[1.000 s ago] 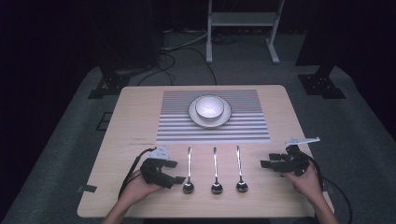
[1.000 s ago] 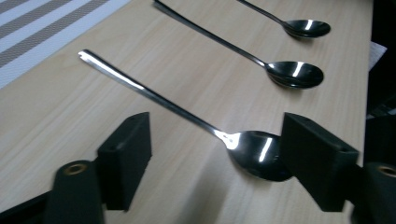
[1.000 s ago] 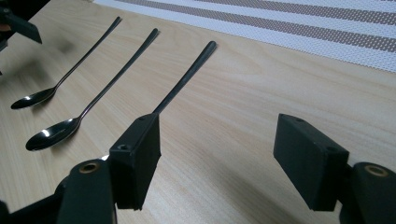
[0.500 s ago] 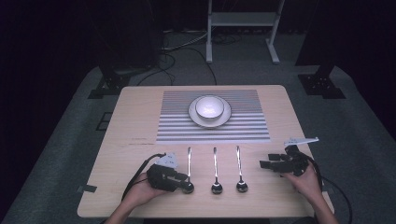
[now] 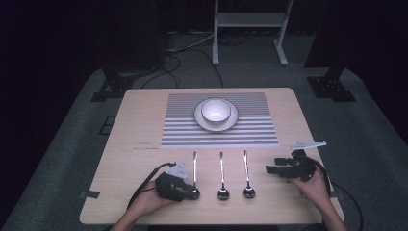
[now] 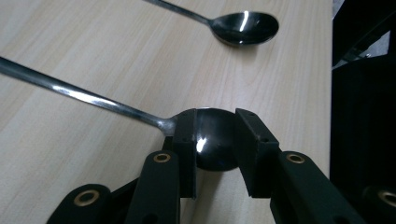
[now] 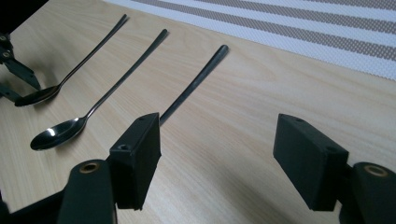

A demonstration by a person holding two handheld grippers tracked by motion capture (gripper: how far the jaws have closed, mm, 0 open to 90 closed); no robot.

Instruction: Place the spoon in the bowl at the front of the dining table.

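in left gripper view, fingers (image 6: 186,140) flank spoon bowl (image 6: 212,144).

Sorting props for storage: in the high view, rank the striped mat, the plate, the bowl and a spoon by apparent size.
1. striped mat
2. plate
3. bowl
4. middle spoon: longer than the bowl is wide, but far slimmer, so that ranking is unsure.

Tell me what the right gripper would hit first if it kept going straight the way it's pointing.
Probably the nearest spoon: the right gripper, jaws open, points across bare table toward its handle, which passes behind one jaw. Depth is unclear; held above the table it could pass over the spoon.
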